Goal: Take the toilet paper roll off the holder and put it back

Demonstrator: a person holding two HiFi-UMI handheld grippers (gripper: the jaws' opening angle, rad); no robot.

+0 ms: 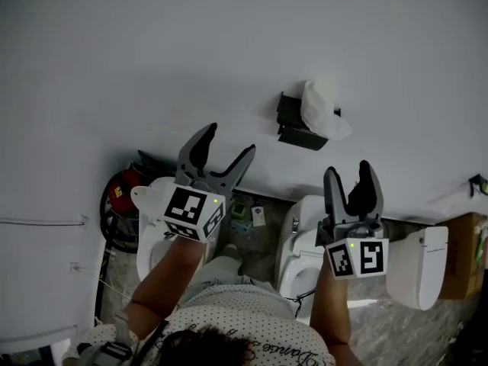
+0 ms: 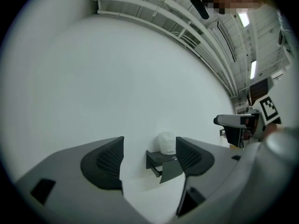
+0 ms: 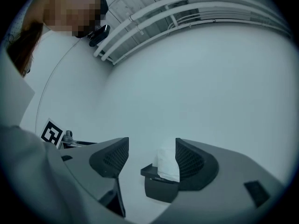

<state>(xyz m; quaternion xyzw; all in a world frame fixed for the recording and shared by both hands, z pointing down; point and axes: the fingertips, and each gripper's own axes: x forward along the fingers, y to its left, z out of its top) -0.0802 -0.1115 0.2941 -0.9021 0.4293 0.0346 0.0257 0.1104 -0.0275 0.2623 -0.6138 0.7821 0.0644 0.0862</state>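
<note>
Wall (image 1: pixel 229 52): one holder (image 1: pixel 292 124), one roll (image 1: pixel 322 107)

Person is holding both grippers raised ahead. Left gripper (image 1: pixel 227 149) is gaping wide, nothing between its jaws. Right gripper (image 1: pixel 348 180) is gaping too, empty. Left forearm (image 1: pixel 164 277) and right forearm (image 1: pixel 332 305) are stretching forward.

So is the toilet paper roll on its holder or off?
On. The white toilet paper roll sits on the black wall holder; left gripper and right gripper are open, clear of it.
</note>
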